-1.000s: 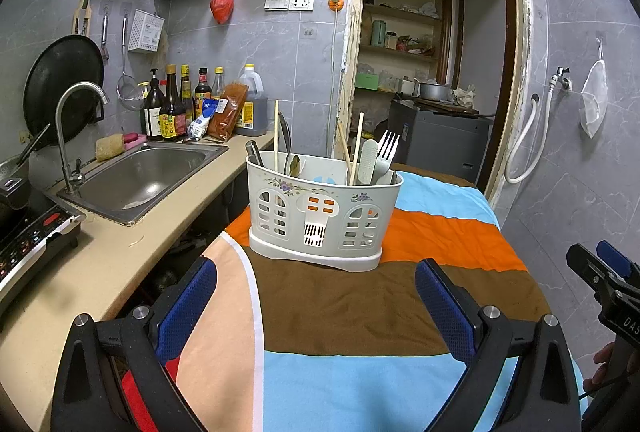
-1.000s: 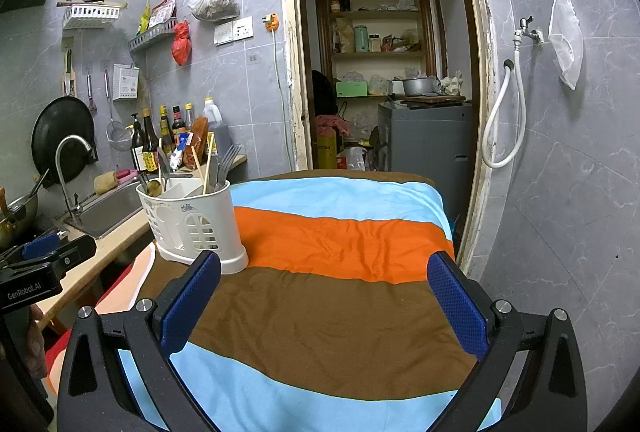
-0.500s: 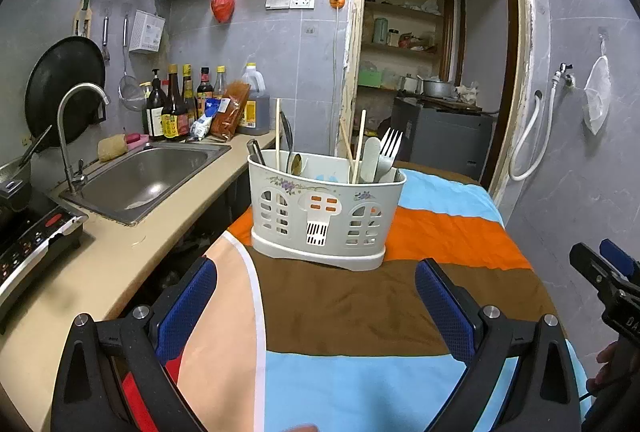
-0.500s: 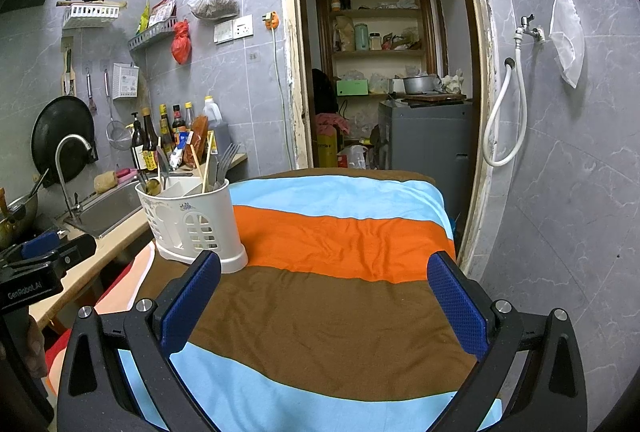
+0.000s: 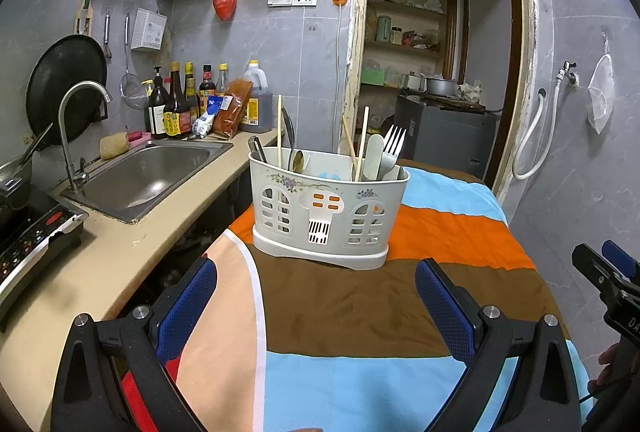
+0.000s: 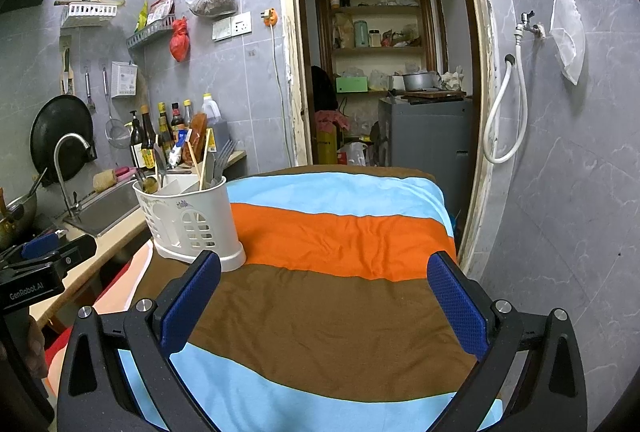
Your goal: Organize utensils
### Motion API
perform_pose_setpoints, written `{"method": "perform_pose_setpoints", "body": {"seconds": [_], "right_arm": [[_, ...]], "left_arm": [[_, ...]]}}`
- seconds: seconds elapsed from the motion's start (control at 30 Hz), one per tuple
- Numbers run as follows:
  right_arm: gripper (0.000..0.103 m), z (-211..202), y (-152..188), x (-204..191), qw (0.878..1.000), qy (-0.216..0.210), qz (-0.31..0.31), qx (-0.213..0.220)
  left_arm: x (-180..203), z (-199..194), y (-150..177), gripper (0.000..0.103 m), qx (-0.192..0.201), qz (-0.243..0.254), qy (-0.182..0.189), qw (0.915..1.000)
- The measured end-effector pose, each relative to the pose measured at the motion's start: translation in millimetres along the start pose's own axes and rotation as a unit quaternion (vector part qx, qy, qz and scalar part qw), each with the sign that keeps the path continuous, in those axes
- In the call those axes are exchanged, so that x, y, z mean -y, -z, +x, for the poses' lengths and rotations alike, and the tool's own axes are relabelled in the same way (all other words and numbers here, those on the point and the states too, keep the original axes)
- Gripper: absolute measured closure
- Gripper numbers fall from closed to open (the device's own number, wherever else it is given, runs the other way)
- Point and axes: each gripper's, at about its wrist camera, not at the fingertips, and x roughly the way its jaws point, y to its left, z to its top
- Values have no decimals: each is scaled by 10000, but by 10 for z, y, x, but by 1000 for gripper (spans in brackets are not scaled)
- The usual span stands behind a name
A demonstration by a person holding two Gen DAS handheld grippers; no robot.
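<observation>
A white plastic utensil caddy [image 5: 326,210] stands on a striped cloth, straight ahead of my left gripper [image 5: 316,302], which is open and empty a little short of it. In the caddy stand a fork [image 5: 392,148], chopsticks [image 5: 362,142], spoons [image 5: 297,161] and a pale flat utensil. In the right wrist view the same caddy [image 6: 188,222] is at the left, just beyond the left fingertip. My right gripper [image 6: 324,298] hangs open and empty over the brown stripe.
The striped cloth [image 6: 340,232] covers a table. To the left runs a counter with a sink [image 5: 144,176], tap, bottles [image 5: 176,104] and an induction hob [image 5: 28,244]. A doorway [image 6: 384,72] opens behind; a tiled wall with a hose [image 6: 500,120] lies to the right.
The left gripper has lifted very slightly, so the caddy sits a bit lower in its view. The right gripper has barely moved. Both stay open.
</observation>
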Motion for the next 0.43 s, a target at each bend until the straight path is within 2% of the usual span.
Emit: {"method": "perform_pose_setpoints", "body": {"seconds": [0.43], "right_arm": [[2, 140, 46, -4, 9999, -10, 14, -127]], "left_arm": [[1, 99, 16, 3, -83, 63, 5, 9999]]}}
